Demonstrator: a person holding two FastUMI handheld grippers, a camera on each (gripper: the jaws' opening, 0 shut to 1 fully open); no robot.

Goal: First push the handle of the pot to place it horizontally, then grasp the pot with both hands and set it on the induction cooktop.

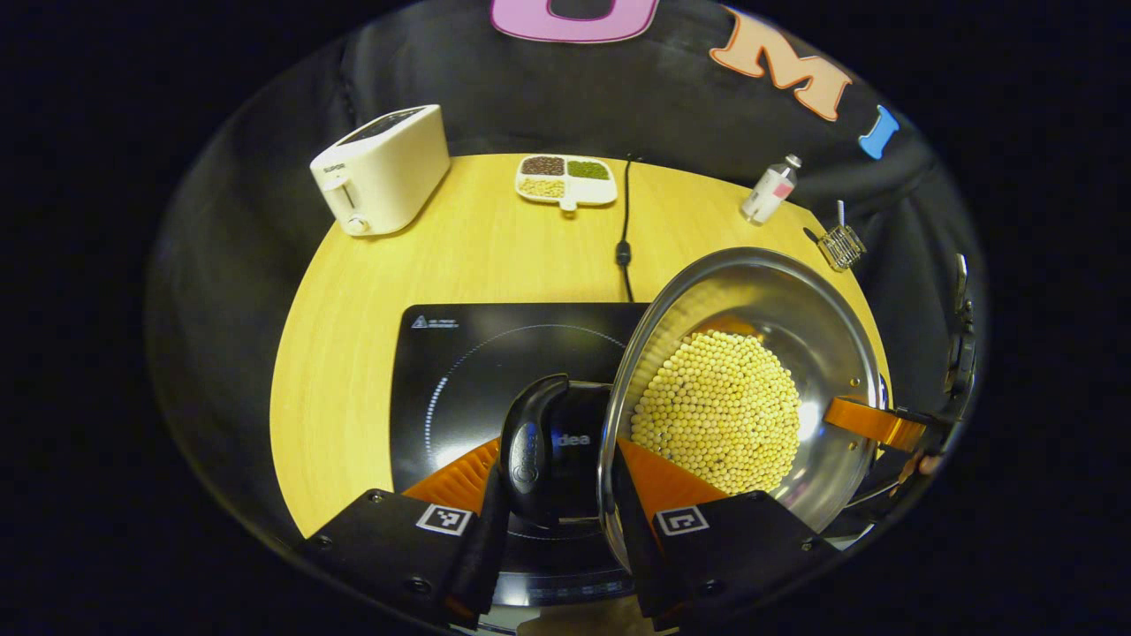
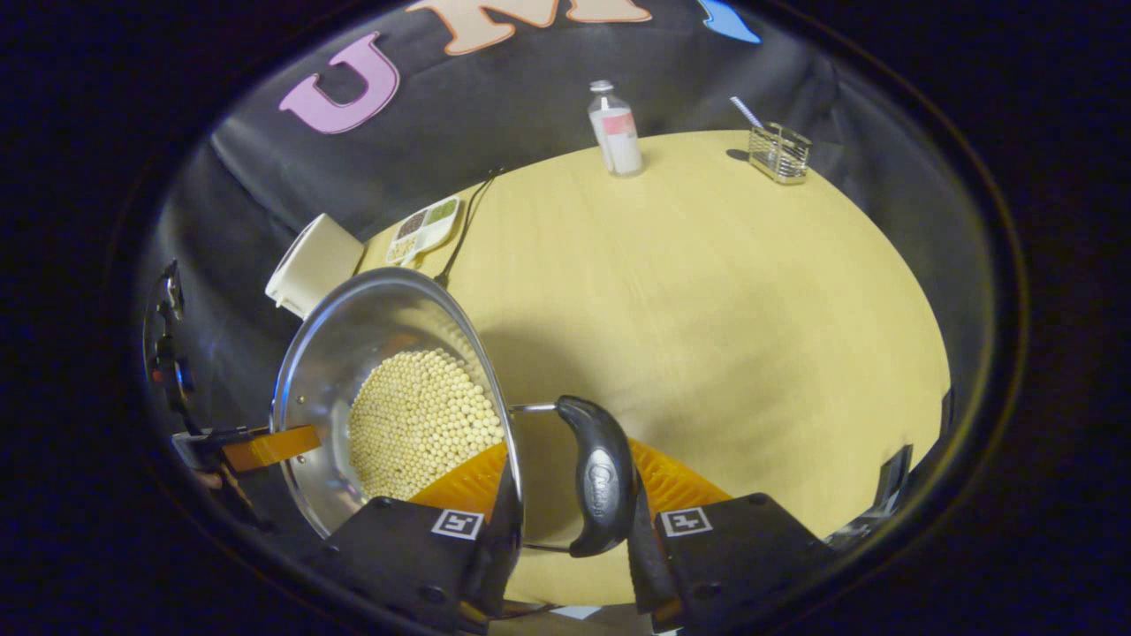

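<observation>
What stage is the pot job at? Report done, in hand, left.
Done: both tools grip the steel pot of yellow beans, the left tool on one black side handle, the right tool on the other. In hand: the pot is near the black induction cooktop. Left: centre it, release.

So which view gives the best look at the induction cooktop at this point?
The left gripper view: the induction cooktop lies ahead on the table, its marked ring and back edge visible, though the pot and the left gripper cover its right and near parts. The right gripper view looks past the pot over bare table.
</observation>
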